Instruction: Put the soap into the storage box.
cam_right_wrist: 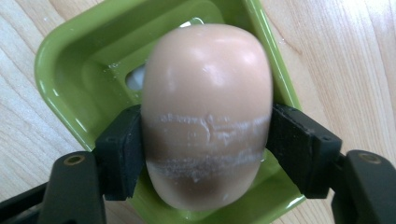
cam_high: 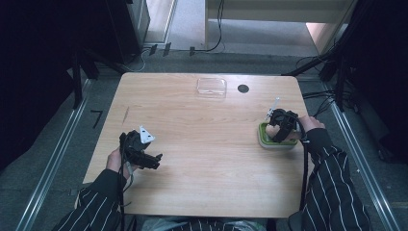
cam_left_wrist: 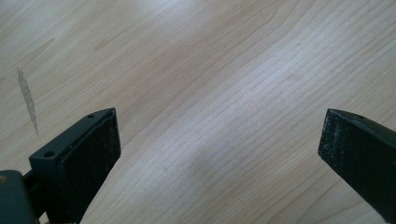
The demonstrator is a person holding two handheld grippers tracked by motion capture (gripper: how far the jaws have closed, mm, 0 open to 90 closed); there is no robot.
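Observation:
A pale pink oval soap bar (cam_right_wrist: 205,112) sits between the jaws of my right gripper (cam_right_wrist: 205,154), which is shut on it just above a green square dish (cam_right_wrist: 70,74). In the high view that dish (cam_high: 263,139) rests near the table's right edge, with my right gripper (cam_high: 279,126) over it. My left gripper (cam_high: 153,161) hovers low over the front left of the wooden table (cam_high: 207,144). Its jaws stand wide open in the left gripper view, with bare wood between the pads (cam_left_wrist: 93,154).
A clear plastic box (cam_high: 211,87) lies at the back middle of the table, with a small dark round disc (cam_high: 243,88) to its right. A dark streak (cam_left_wrist: 28,100) marks the wood at the left. Cables run on the floor beyond the table.

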